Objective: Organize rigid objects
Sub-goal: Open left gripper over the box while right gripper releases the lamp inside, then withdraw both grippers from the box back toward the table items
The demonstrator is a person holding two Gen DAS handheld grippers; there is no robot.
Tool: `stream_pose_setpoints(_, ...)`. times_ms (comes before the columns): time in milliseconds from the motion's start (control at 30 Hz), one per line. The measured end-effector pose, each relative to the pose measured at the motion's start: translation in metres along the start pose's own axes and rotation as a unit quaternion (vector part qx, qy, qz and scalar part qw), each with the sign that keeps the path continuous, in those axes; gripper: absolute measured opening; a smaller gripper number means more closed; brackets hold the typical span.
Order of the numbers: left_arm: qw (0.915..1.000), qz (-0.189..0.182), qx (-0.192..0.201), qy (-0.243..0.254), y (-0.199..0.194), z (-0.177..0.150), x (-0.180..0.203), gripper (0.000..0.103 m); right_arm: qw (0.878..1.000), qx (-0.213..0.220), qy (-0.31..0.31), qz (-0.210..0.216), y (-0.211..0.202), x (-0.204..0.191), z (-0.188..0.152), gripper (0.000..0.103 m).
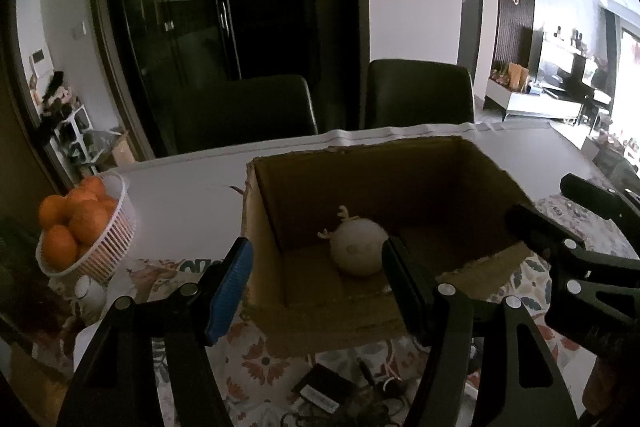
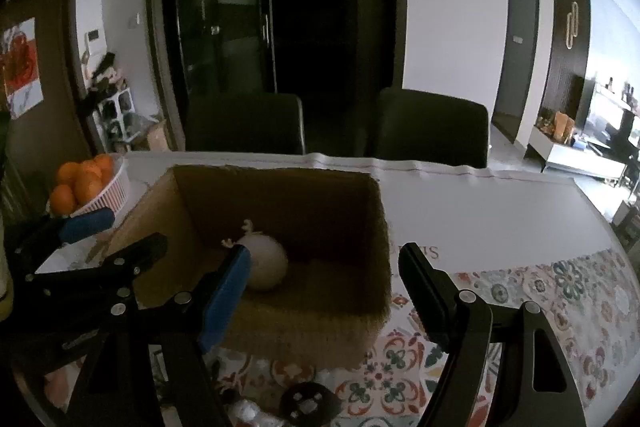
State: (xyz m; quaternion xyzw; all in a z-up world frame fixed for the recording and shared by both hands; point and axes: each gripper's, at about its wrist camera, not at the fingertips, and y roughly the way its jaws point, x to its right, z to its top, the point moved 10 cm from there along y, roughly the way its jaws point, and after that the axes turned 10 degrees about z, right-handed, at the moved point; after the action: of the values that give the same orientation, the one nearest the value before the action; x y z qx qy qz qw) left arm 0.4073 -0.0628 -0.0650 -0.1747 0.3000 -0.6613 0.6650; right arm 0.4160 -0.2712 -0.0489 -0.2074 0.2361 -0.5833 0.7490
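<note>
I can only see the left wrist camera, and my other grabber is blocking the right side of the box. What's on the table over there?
Observer: In the right wrist view, a flowery patterned tablecloth lies to the right of the cardboard box.
Operator: Does my right grabber have a blue bit like the left one?
Observer: Yes. The right gripper is open, and one finger has a blue pad on it.
Operator: Is there anything fun on the walls?
Observer: A red-and-white picture hangs on the brown door at the far left.
</note>
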Motion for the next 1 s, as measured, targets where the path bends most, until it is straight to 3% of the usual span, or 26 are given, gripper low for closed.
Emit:
stream_pose_setpoints(500,0.9987,-0.018,0.048,0.007,-0.074,-0.013,0.011,0.072,0.997,0.07,-0.002,-0.029,-0.084,-0.002,-0.001,0.08)
stream_pose_setpoints(800,0.998,0.004,0.062,0.014,-0.102,-0.032,0.014,0.086,0.996,0.083,0.008,-0.04,-0.112,0.002,-0.024,0.085)
stream_pose_setpoints(1000,0.9981,0.006,0.06,0.009,-0.115,-0.054,0.016,0.087,0.995,0.084,0.014,-0.043,-0.126,0.005,-0.046,0.087)
